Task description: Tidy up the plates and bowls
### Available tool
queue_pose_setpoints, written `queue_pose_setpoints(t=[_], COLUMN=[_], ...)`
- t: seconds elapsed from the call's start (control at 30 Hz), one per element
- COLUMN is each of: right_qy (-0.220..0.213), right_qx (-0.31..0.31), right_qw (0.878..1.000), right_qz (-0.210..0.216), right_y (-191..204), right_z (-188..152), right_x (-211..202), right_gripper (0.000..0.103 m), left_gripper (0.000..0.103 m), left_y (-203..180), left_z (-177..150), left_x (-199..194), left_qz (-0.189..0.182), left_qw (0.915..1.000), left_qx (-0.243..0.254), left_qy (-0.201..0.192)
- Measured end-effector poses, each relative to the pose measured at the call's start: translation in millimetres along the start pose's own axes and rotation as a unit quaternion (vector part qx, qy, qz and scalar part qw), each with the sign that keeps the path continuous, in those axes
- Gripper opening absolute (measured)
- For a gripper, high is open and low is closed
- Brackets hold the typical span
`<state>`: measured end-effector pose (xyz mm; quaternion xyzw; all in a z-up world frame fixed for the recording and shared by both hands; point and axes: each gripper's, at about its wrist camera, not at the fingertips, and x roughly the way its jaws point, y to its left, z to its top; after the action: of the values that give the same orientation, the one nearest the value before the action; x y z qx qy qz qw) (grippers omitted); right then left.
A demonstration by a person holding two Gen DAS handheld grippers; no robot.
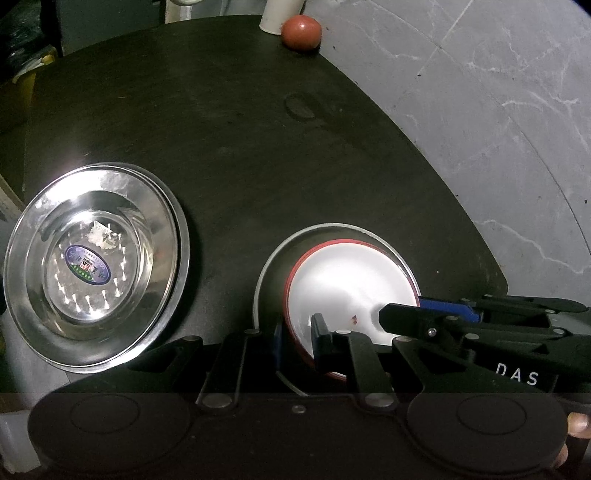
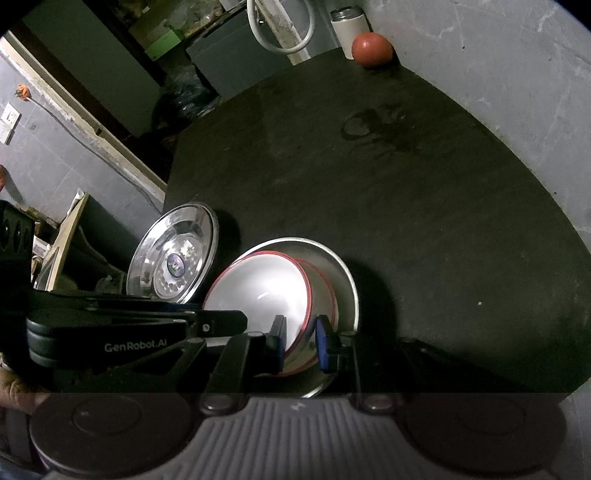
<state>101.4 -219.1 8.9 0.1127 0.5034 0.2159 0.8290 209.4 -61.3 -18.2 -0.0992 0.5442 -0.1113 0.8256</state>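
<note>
The bench under my cameras is dark and dull, with grey marbled floor beyond its curved edge and a red ball far off by a white cup. Near me, two red-rimmed white bowls sit nested inside a steel pan. My left gripper has its jaws clamped on the near rim of the white bowls; my right gripper pinches the rim from the opposite side. A stack of steel plates rests just left of the pan, at the bench edge. My worry: if both hands pull unevenly, the nested bowls could separate or slip off a thin rim grip. Swinging left might also nudge the plates overboard.
</note>
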Motion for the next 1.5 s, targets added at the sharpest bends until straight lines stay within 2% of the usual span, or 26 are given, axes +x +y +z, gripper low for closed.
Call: queue_pose_setpoints(t=[0.33,0.4,0.8,0.93,1.03,1.1,1.23,1.43,1.5], right_qy=[-0.006,-0.006,-0.005,-0.017,-0.027,-0.034,-0.046,-0.068,-0.071], right_qx=[0.002,0.002,0.005,0.002,0.005,0.009,0.023,0.049,0.057], right_qw=[1.0,1.0,1.0,1.0,1.0,0.999,0.999,0.996,0.996], right_qz=[-0.005,-0.011,-0.008,-0.012,-0.014,-0.016,-0.012,-0.012,-0.016], right_y=[0,0,-2,0,-1,-2,-5,-6,-6], right_z=[-1,-1,-3,-4,-4,-5,-7,-14,-18], right_x=[-2,-2,-3,-8,-13,-17,-21,-28,-29], right_gripper=[0.022,0.027,0.027,0.029,0.033,0.046,0.058,0.074,0.088], left_gripper=[0.016,0.016,0.019,0.028,0.045,0.051,0.057,0.082,0.088], left_y=[0,0,2,6,8,10,17,30,34], left_z=[-1,-1,-5,-6,-7,-7,-7,-4,-2], left_x=[0,0,-6,-17,-24,-26,-33,-45,-46], left_qz=[0.0,-0.001,-0.001,-0.007,0.002,0.014,0.024,0.036,0.032], left_qw=[1.0,1.0,0.9999,0.9996,0.9993,0.9992,0.9991,0.9983,0.9986], left_qx=[0.001,0.0,-0.004,-0.01,-0.009,-0.004,-0.006,0.006,0.01], left_qy=[-0.002,-0.002,-0.012,-0.026,-0.036,-0.036,-0.035,-0.046,-0.042])
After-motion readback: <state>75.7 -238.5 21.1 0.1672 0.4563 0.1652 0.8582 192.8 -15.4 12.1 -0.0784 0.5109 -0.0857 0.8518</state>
